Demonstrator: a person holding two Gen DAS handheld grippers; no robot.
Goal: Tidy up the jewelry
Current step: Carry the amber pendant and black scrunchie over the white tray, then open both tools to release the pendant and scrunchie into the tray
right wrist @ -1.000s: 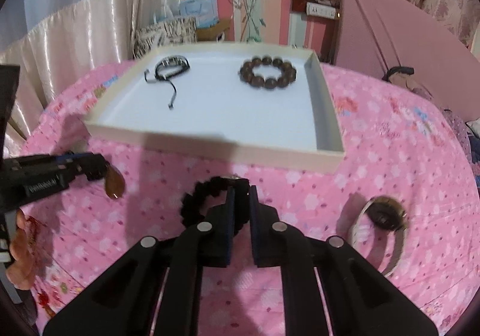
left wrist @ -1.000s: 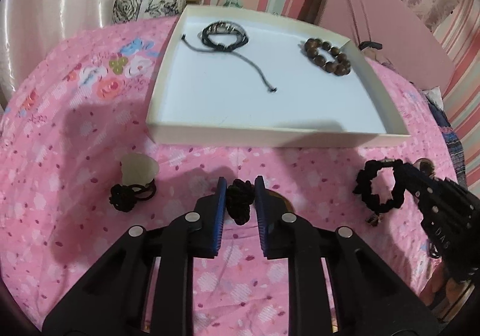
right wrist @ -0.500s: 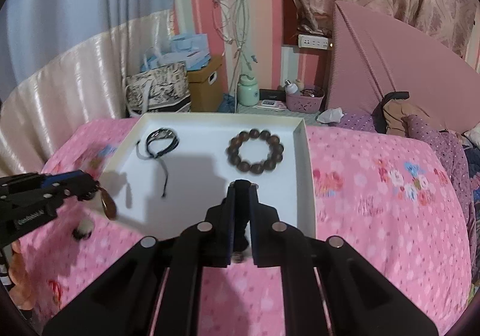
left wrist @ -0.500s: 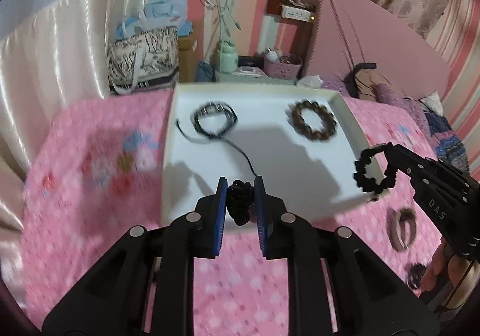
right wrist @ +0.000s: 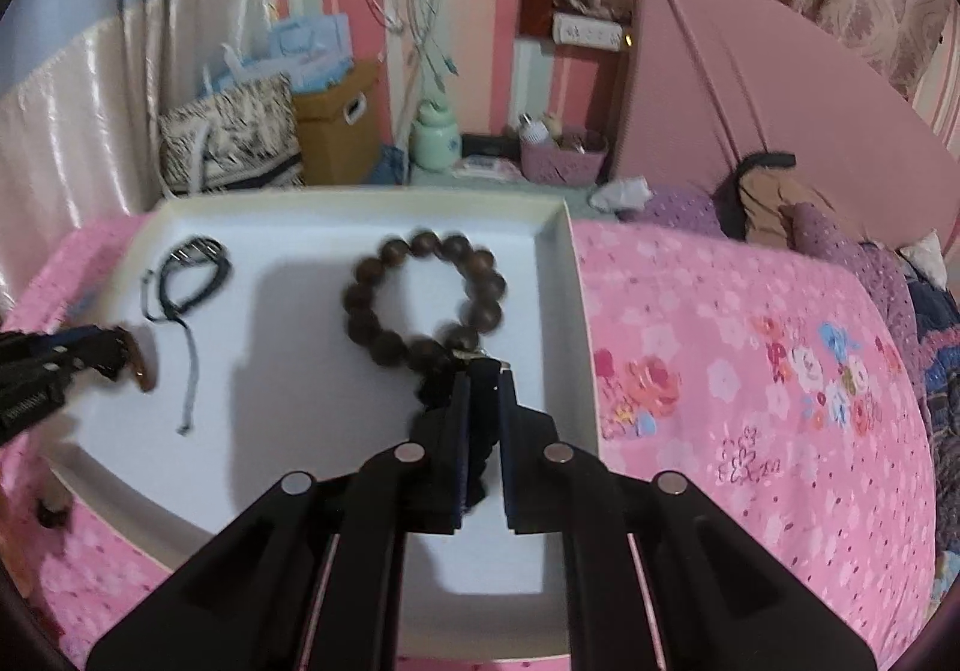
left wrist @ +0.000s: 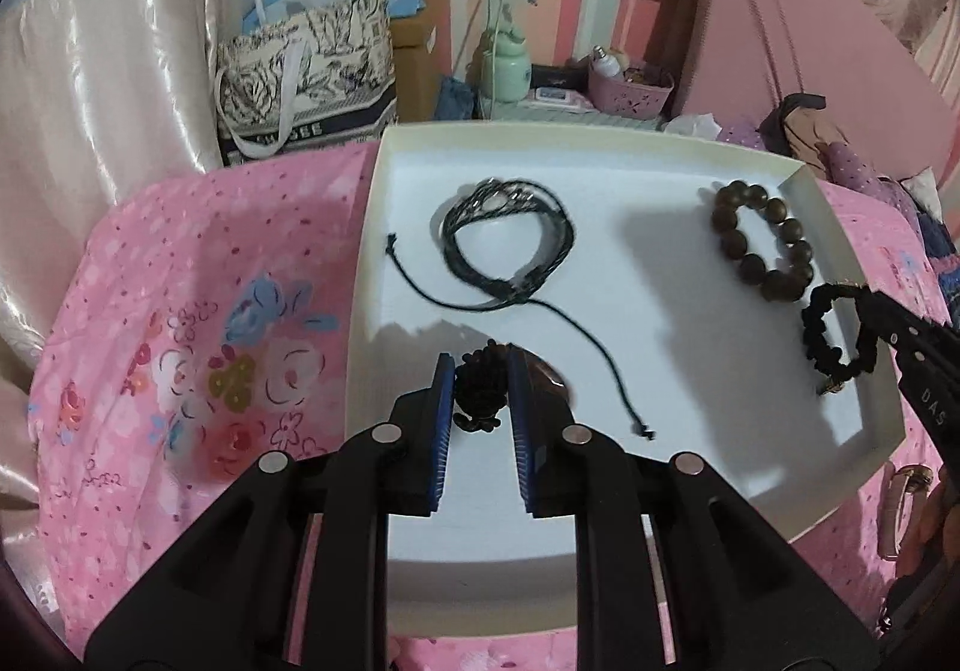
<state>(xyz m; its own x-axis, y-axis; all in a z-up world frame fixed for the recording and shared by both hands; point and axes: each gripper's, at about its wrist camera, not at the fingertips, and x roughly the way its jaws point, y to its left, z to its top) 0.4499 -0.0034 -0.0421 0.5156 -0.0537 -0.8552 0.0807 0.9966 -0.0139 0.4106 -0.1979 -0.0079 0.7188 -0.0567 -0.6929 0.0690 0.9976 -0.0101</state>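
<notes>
**Both tools carry black pieces over the tray**

The left tool [left wrist: 480,389] is nearly closed, its blue pads pinching a small black knotted piece [left wrist: 478,392]; a brownish part hangs beside the right-hand pad, and what it is cannot be told. The tool hangs over the near left part of the white tray [left wrist: 600,143].

The right tool [right wrist: 483,401] is almost fully closed on a black frilly band [left wrist: 837,332], which dangles as a loop from its tip over the tray's right side, just beside the wooden bead bracelet [right wrist: 423,299]. From the right wrist view the band is mostly hidden behind the fingers, with only dark bits showing at the tip and between them.

Inside the tray, a black cord bracelet [left wrist: 507,245] lies at the far left, its loose tail trailing toward the near edge. The bead bracelet lies at the far right, well apart from the cord one.

The tray rests on a bed with a pink flowered cover [right wrist: 750,371]. Another small piece [left wrist: 900,500] lies on the cover beside the tray's near right corner.
</notes>
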